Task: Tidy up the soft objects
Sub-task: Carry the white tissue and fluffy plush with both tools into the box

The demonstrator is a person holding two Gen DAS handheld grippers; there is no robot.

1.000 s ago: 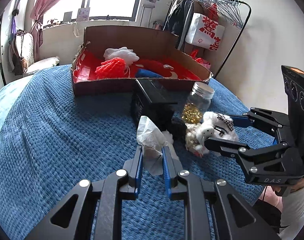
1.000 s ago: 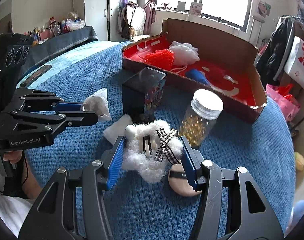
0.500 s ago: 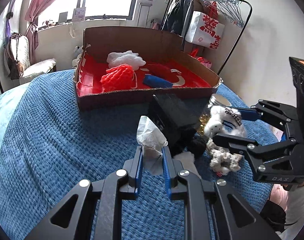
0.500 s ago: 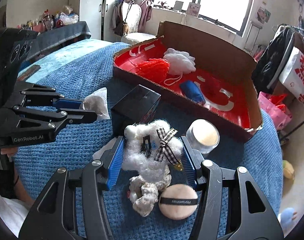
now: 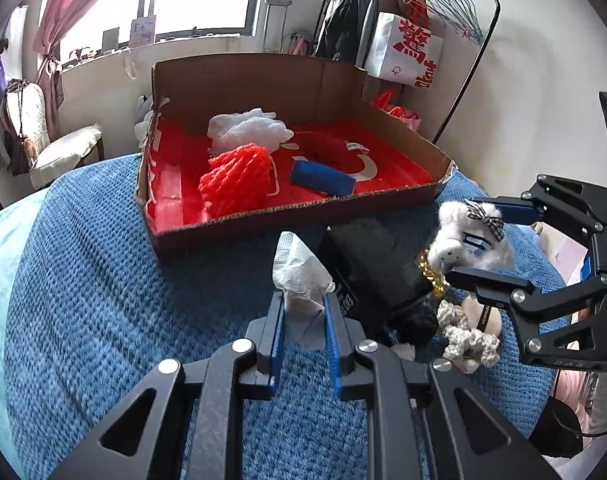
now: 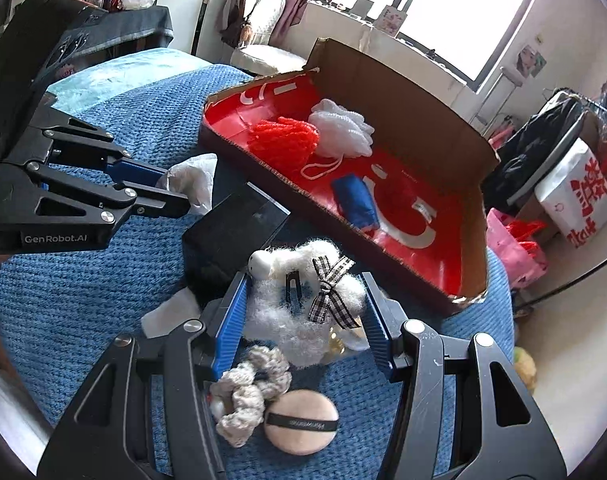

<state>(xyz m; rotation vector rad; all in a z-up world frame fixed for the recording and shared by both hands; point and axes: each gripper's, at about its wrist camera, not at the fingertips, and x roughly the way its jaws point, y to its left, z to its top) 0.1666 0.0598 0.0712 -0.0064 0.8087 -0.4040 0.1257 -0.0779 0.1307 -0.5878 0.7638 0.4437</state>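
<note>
The left hand-held gripper [image 5: 300, 316] is pinching a crumpled white tissue [image 5: 299, 276] above the blue blanket [image 5: 83, 300]; the right hand-held gripper [image 6: 303, 316] is clamping a fluffy white plush [image 6: 299, 320] with a checked bow; both are hanging near the cardboard box [image 5: 263, 84], where a red mesh puff [image 5: 235, 180], a white puff [image 5: 247, 128] and a blue roll [image 5: 321, 178] are lying; a knitted scrunchie [image 6: 247, 392] and powder puff [image 6: 301, 422] are sitting on the blanket beside a black box [image 6: 231, 236].

white tissue [image 5: 301, 276]: crumpled, upright, clamped in left tool [image 5: 301, 332] | fluffy white plush [image 6: 303, 312]: checked bow, gripped in right tool [image 6: 303, 320], off the bed | cardboard box [image 5: 239, 80]: red pouf [image 5: 235, 180], white pouf [image 5: 247, 128], blue roll [image 5: 321, 178] inside | beige scrunchie [image 6: 249, 392], puff [image 6: 301, 422]: on blue bedspread [image 5: 83, 300]
</note>
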